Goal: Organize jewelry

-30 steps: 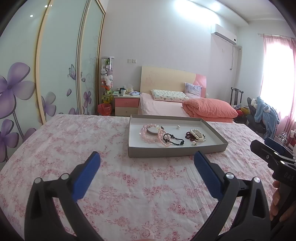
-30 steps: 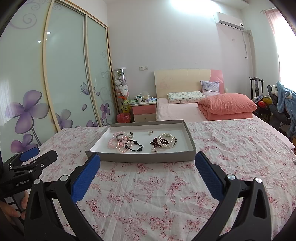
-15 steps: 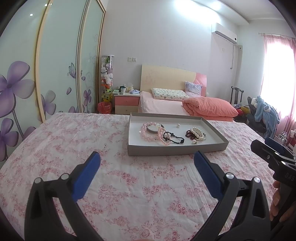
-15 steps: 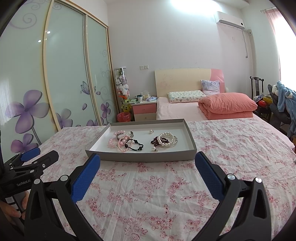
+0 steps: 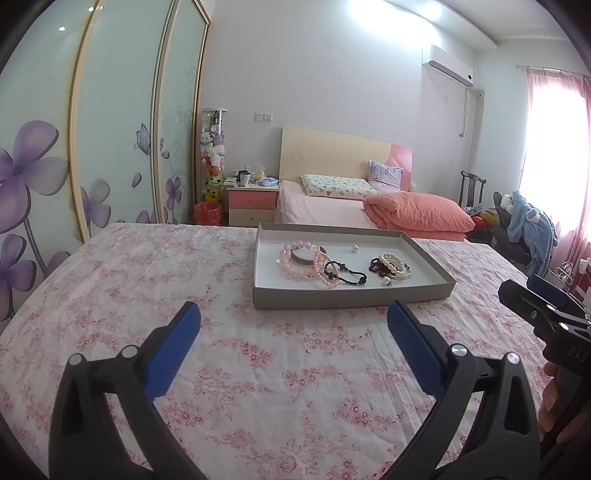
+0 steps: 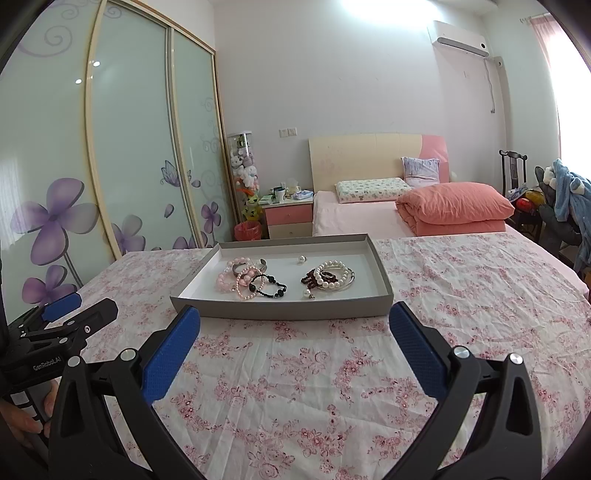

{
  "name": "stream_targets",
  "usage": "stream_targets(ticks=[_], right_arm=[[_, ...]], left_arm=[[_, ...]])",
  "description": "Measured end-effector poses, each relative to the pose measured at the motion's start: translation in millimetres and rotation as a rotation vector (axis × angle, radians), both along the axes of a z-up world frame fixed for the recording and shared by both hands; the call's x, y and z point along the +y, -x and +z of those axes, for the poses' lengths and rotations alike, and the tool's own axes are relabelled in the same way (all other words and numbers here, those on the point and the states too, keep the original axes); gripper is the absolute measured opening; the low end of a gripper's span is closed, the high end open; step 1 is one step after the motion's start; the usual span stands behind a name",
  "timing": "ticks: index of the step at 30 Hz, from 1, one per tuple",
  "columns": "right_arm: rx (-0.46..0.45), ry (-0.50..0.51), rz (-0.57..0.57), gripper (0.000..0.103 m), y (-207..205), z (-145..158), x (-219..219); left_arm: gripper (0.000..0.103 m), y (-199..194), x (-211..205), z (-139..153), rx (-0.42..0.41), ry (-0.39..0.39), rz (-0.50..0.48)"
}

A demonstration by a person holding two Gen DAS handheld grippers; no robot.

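Slightly nearer since earlier: tray (image 5: 351,291), 12 o'clock on floral cloth (image 6: 332,369). Bracelets (image 6: 255,280) heaped inside, overlapping; sorting stage undeterminable. Left gripper (image 5: 293,325), right gripper (image 6: 295,328): jaws apart, empty.

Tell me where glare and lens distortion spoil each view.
Left wrist view: the window at the right edge is blown out white, and the wardrobe doors bow with fisheye curve. Right wrist view: ceiling light glare at top; the tray stays sharp.
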State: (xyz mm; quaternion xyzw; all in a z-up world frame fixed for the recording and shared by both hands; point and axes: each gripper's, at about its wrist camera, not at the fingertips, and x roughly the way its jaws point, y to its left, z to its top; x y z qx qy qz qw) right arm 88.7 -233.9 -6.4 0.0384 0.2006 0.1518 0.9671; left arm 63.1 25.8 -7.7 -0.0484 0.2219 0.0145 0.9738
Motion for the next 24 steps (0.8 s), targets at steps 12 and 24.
stream_targets(ticks=[12, 24], right_arm=[[0.001, -0.001, 0.0, 0.101, 0.2, -0.6, -0.2], [0.004, -0.001, 0.0, 0.101, 1.0, -0.9, -0.1]], left_arm=[[0.099, 1.0, -3.1, -4.1, 0.002, 0.0, -0.002], [0.099, -0.2, -2.7, -4.4, 0.006, 0.003, 0.0]])
